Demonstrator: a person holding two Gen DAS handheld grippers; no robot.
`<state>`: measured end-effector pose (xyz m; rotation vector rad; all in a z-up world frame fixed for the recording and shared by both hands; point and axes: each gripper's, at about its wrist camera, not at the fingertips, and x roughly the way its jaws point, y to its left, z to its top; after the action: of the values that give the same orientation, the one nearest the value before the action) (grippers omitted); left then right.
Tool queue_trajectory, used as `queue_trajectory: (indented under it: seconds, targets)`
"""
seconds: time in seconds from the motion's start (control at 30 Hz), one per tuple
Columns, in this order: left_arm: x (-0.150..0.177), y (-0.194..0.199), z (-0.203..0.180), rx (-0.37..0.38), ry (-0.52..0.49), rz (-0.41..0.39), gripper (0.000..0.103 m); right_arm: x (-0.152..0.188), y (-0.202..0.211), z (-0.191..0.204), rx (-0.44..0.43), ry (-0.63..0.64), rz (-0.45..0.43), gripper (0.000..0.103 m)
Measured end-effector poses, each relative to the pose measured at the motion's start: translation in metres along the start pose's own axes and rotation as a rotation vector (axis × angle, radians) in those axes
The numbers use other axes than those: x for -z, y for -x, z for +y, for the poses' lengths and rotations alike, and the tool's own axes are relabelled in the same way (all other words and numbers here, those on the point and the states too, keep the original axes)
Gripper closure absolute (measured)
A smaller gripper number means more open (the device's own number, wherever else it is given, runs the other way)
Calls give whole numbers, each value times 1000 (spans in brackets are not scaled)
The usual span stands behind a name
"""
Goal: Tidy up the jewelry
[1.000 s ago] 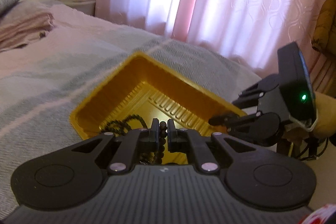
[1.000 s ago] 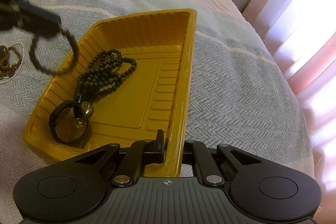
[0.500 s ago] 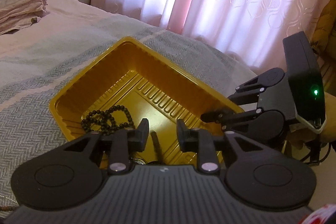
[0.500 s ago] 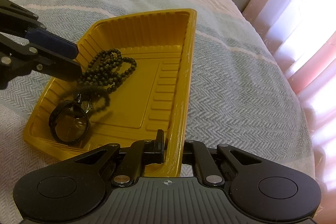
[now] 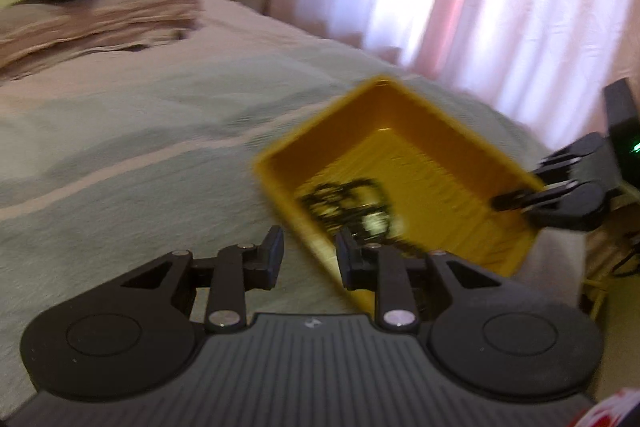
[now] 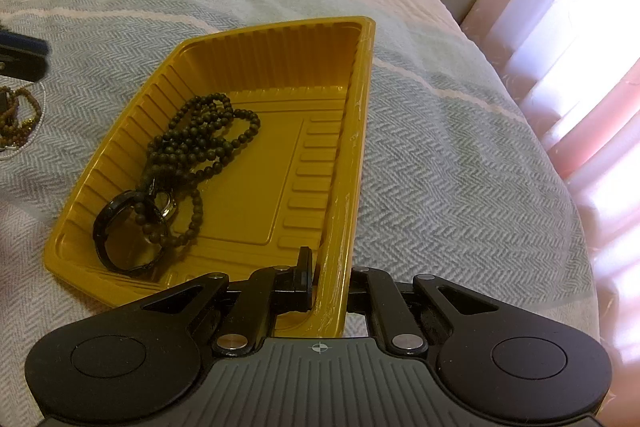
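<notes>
Through your left wrist camera, blurred, your left tongs (image 5: 308,257) stand wide and empty over the bed (image 5: 140,147), at the near corner of the yellow tray (image 5: 460,143). The right tongs (image 5: 516,201) grip its far rim.

Through your right wrist camera, your right tongs (image 6: 326,277) are clamped narrow on the tray wall (image 6: 352,167). Inside lie a dark bead necklace (image 6: 204,139) and a black bangle (image 6: 128,235). More brown beads (image 6: 18,119) sit on the bed at left, beside the tray, below the left tongs' tip (image 6: 24,61).
</notes>
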<state>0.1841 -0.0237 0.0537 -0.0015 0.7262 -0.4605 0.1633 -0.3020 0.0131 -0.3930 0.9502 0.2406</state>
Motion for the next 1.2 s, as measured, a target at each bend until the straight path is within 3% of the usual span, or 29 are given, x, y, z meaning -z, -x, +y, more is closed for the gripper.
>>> queue_trajectory:
  seconds: [0.2,0.47,0.6,0.87,1.1,1.2]
  targets:
    - [27,19,38,-127,46,9,79,0,0,0,1,0,0,96]
    - [64,43,81,-241,149,13,79,1,0,0,0,0,0,96]
    - [83,45,93,-320,135,50,79,1,-1,0,-2,0,2,96]
    - [108,31,76,-297,43,77,79,1,0,1,1,4,4,96]
    - [106,10,72,-269,128,51,79,1,0,2,4,6,5,96]
    - [101,4,71,-297,155,54,79,1,0,1,2,5,7,96]
